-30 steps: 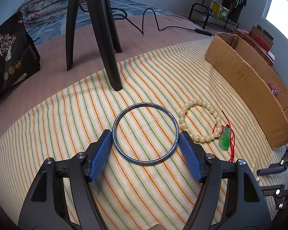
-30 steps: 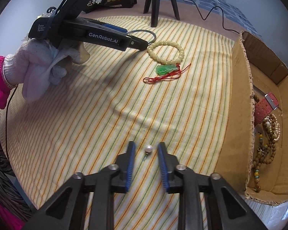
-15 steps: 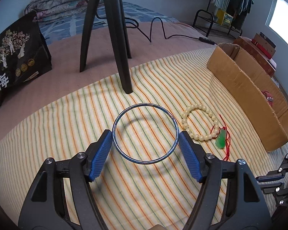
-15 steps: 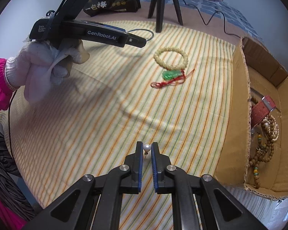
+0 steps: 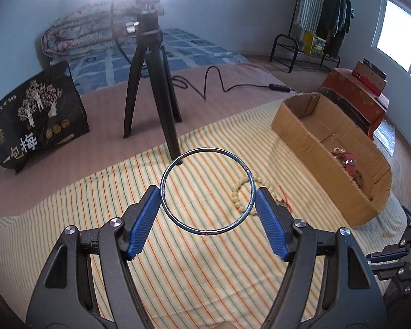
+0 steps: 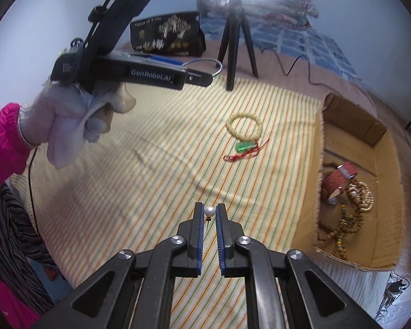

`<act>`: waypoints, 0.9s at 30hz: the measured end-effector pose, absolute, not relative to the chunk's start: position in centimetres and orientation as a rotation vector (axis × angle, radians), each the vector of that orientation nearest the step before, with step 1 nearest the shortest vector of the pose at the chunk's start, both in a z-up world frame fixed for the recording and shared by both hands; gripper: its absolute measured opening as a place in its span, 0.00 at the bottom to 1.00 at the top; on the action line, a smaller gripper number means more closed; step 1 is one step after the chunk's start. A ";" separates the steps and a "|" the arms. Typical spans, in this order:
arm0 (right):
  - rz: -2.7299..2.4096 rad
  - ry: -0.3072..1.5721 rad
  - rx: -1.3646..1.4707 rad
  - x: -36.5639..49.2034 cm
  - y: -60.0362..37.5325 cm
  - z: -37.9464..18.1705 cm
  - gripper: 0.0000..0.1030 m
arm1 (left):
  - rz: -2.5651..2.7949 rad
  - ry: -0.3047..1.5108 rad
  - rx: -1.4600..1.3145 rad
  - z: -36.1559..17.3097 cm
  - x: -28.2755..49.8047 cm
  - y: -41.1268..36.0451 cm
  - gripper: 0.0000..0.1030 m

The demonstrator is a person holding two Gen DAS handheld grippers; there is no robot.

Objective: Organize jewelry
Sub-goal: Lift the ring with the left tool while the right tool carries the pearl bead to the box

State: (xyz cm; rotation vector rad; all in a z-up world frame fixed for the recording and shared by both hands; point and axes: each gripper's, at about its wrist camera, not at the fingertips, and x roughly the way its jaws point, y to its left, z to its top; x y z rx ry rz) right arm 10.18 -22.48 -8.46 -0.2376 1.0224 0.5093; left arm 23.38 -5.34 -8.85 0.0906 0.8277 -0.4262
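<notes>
My left gripper is shut on a thin blue-grey metal bangle and holds it well above the striped cloth; the bangle also shows in the right wrist view. My right gripper is shut on a small pearl earring, lifted off the cloth. A cream bead bracelet and a green pendant on red cord lie on the cloth near the cardboard box.
The cardboard box stands at the right and holds bead strings and a red band. A black tripod stands at the cloth's far edge. A black printed bag lies at the back left.
My left gripper has lifted the bangle off the cloth and risen. My right gripper closed on the pearl earring and lifted it.
</notes>
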 end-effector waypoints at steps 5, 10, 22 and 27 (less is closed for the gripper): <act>0.470 0.972 -0.213 9.5 -23.9 -6.6 0.06 | -0.440 0.787 0.064 -6.9 22.4 -6.2 0.71; 0.413 0.933 -0.175 9.2 -26.1 -5.1 0.06 | -0.453 0.754 0.043 -5.6 22.0 -7.5 0.71; 0.253 0.878 -0.107 9.8 -32.1 -2.9 0.06 | -0.504 0.723 0.042 -3.8 22.1 -12.4 0.71; 0.208 0.870 -0.091 10.3 -34.3 -2.8 0.06 | -0.524 0.729 0.036 -3.6 22.8 -14.8 0.71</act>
